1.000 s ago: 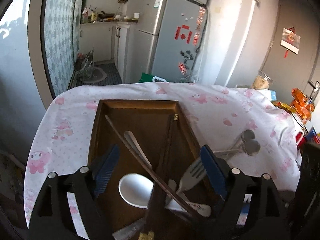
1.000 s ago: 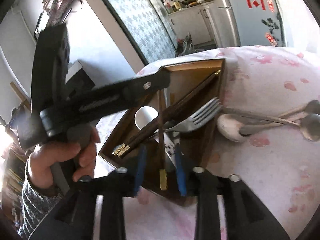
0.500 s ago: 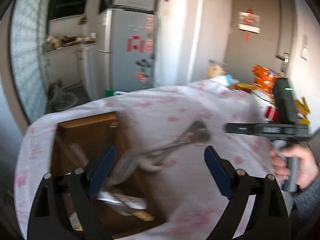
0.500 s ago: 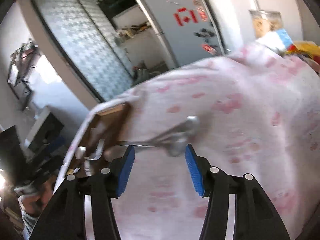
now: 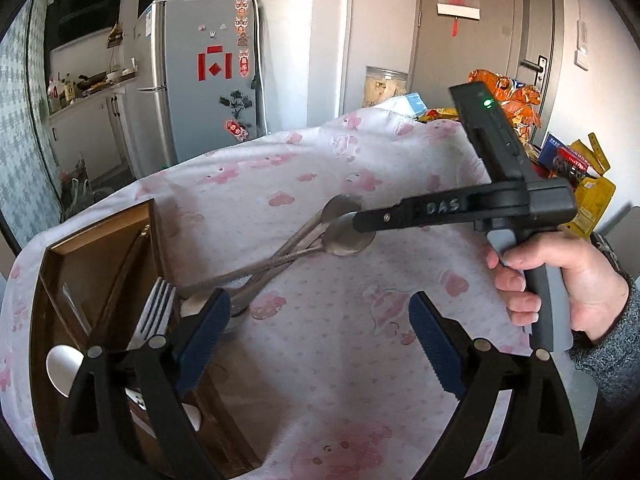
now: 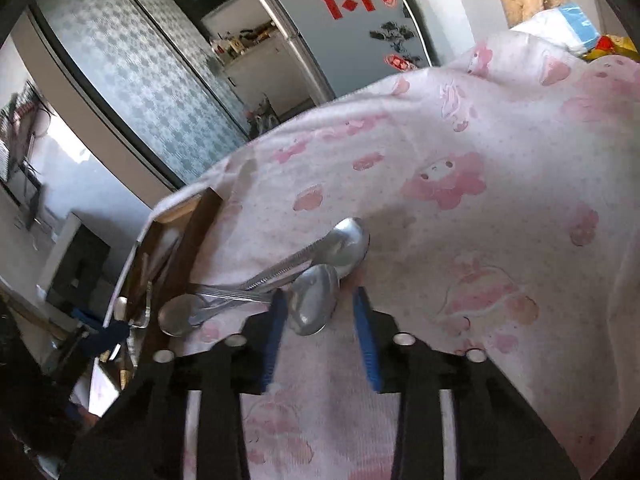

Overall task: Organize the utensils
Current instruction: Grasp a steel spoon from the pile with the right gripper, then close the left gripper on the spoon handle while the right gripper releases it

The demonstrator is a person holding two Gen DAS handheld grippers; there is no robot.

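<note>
Your right gripper point(image 6: 320, 312) stands low over the pink-printed tablecloth point(image 6: 480, 208), and its jaws have just been closing. The blue pads point(image 6: 276, 320) sit on both sides of the bowl of the nearest metal spoon point(image 6: 312, 304), but a gap shows on the right side, so they do not clamp it. A second metal spoon point(image 6: 344, 244) lies just beyond, and their handles cross and run left toward the wooden tray point(image 5: 100, 240). A third spoon bowl point(image 6: 180, 314) lies at the near left, close to the tray wall.

Your left gripper point(image 5: 316, 344) hangs with its jaws wide apart and nothing between them, over the cloth just right of the tray. In the tray you have a fork point(image 5: 154, 312), a white spoon point(image 5: 64, 368) and dark chopsticks point(image 5: 128, 264).

In the left view your right hand point(image 5: 560, 280) holds the grey handle, and the black body carries the handwritten letters "DAS" point(image 5: 442, 207). A green light point(image 5: 487, 103) glows on top. The fridge point(image 5: 204, 80) far behind has red stickers; their writing is too small to read.
</note>
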